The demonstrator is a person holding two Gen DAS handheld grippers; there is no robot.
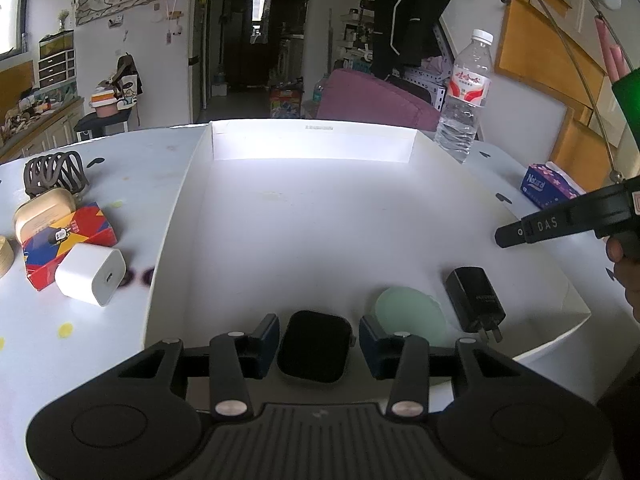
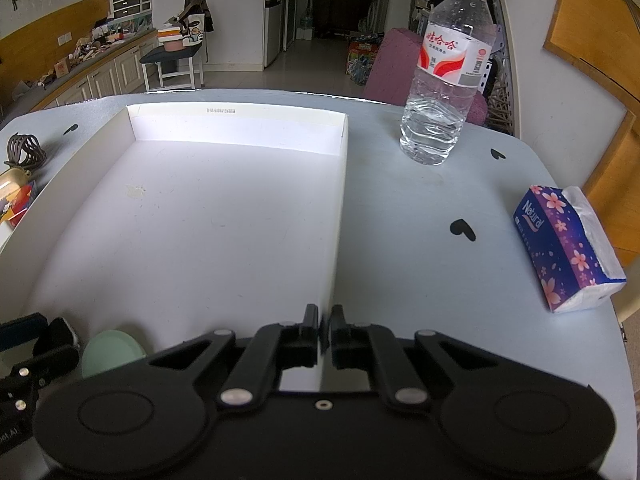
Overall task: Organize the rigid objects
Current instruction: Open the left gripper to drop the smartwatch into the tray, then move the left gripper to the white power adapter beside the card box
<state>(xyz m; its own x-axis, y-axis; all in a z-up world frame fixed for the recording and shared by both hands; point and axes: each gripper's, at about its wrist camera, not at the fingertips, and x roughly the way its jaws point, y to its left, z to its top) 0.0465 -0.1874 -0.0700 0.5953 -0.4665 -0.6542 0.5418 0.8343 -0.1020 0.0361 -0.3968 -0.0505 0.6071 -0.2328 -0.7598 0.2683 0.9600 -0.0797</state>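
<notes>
Sitting inside the white tray (image 1: 172, 216), at its near edge, a black smartwatch face (image 1: 314, 346) lies between the blue-padded fingers (image 1: 267, 340) of the left gripper (image 1: 316, 346); narrow gaps show on both sides of the watch, so the jaws stand slightly apart around it rather than pressing on it. Just to the right of the watch in the same tray rests a pale green round disc (image 1: 410, 316), and beside that, further right, a black plug-in charger (image 1: 476, 302) lies flat with its prongs toward the tray's near edge. The rest of the tray floor is bare. Left of the tray, on the light table (image 1: 80, 340), a white charger cube (image 1: 91, 274) sits against a red and blue patterned box (image 1: 70, 240), with a gold earbud case (image 1: 44, 212) and a dark hair claw (image 1: 54, 172) behind them. Right of the tray, the right gripper (image 2: 324, 332) hovers over the tray's right wall, its jaws drawn together with nothing between them; in the left wrist view it shows as a black bar above the tray's right side. Beyond the tray's far right corner stands a clear water bottle (image 2: 448, 68), upright, and well right of the tray lies a blue flowered tissue pack (image 2: 568, 248).
</notes>
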